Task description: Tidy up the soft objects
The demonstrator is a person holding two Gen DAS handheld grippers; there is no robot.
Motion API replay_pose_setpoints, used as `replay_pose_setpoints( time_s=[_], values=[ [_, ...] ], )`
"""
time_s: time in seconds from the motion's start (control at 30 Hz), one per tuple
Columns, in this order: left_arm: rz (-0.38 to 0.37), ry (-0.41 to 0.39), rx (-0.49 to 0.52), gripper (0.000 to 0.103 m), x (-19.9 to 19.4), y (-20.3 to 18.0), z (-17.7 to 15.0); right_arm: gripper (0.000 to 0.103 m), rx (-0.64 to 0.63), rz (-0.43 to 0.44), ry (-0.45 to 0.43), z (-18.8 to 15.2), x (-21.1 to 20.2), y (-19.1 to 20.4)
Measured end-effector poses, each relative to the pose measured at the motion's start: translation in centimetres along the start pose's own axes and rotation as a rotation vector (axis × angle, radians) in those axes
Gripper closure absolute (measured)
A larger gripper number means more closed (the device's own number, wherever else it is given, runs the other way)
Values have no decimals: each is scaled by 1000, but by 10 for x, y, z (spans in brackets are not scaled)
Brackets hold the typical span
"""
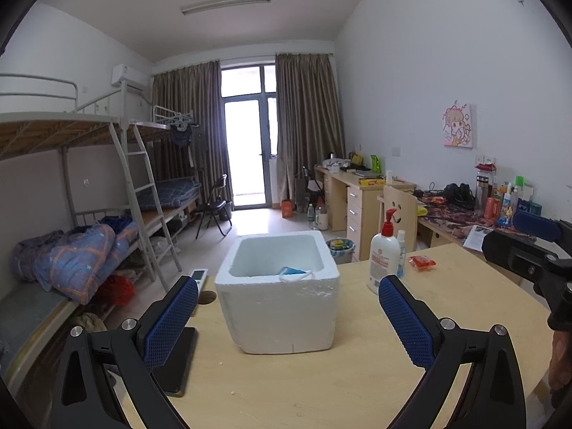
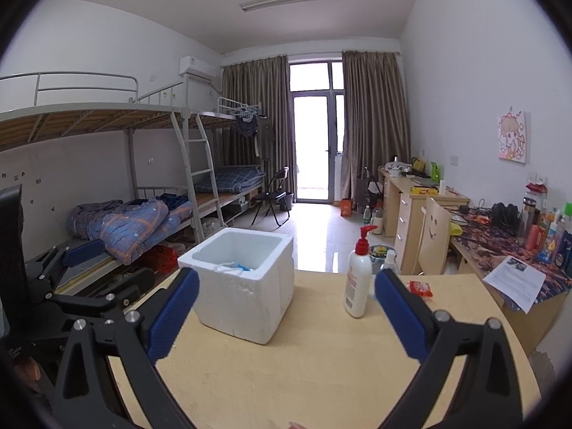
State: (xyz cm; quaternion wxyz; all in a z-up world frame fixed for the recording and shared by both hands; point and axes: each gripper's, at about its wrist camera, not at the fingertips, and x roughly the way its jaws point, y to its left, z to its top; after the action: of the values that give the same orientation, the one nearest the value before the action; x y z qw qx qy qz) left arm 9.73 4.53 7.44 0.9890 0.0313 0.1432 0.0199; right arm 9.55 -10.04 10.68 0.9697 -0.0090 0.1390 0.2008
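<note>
Blue face mask lies inside the white foam box on the bench, w/ its loop draped over the rim. Left hand-held gripper sits just short of the box, fingers wide apart, nothing between. Right hand-held gripper, also spread and empty, has the box ahead-left and a lotion bottle between its pads.

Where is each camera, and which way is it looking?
Left wrist view: sits on the left hand-held gripper, low over the table, facing the foam box and the window; its blue fingers show, open, with the other gripper at the right edge.
Right wrist view: sits on the right hand-held gripper, a bit further right, facing the same way; its open fingers show, with the left gripper at the left edge.
Both see the box, the lotion bottle and the red packet.
</note>
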Motion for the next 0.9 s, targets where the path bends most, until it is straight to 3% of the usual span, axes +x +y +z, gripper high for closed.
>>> replay_pose_setpoints(
  time_s=[0.47,0.9],
  values=[
    [42,-89,-12,1,-14,-11,-19,3,23,11,-15,-32,-8,-10],
    [107,-90,-81,1,-18,0,-48,3,41,-26,-9,-67,-9,-9]
  ],
)
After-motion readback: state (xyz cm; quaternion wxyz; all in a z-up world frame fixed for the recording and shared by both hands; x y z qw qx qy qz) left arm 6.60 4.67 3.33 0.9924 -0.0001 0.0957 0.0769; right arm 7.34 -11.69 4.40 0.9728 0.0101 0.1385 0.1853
